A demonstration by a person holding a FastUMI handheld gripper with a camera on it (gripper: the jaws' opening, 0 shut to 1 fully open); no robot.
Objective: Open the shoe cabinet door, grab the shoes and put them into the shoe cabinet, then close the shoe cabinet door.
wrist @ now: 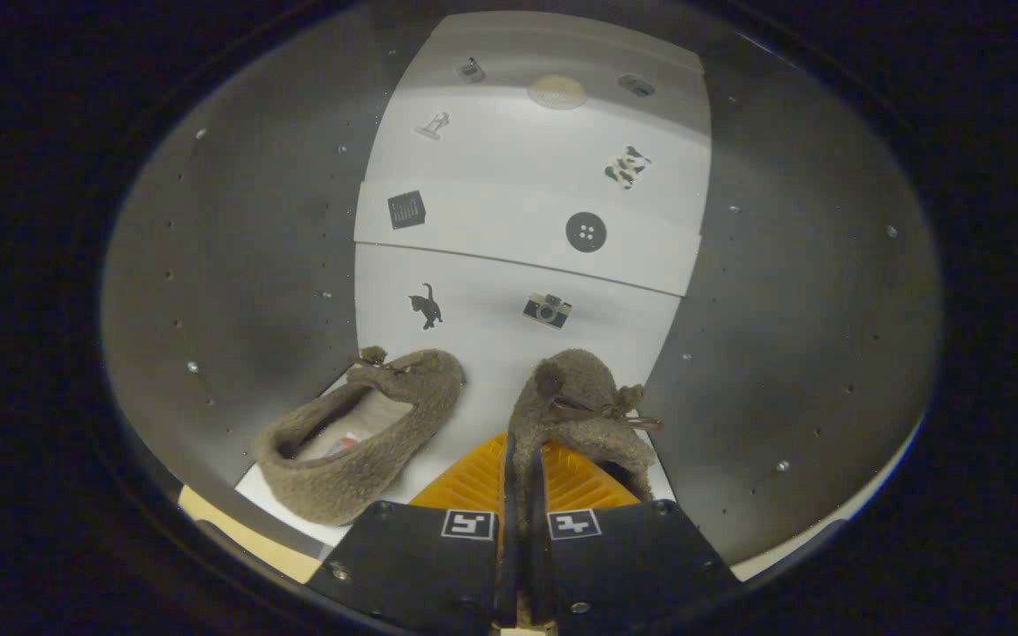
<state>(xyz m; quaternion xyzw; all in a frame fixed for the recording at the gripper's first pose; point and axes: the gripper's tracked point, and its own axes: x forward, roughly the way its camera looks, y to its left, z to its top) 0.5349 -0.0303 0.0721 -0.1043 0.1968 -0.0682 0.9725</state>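
I am looking into the shoe cabinet (482, 291), with its white shelf floor just ahead of the fingers. A fuzzy brown slipper (584, 397) with a small bow is pinched by its rim, and my gripper (523, 464) is shut on that thin wall of fabric. This held slipper reaches forward over the shelf, toe toward the back panel. A second matching slipper (359, 442) rests on the shelf to the left of the fingers, its opening facing me and a pale insole showing.
The white back panels carry small stickers, among them a cat (426, 306) and a camera (547, 309). Grey side walls (235, 291) with rows of small holes close in left and right. A tan edge (226, 530) runs below the shelf front.
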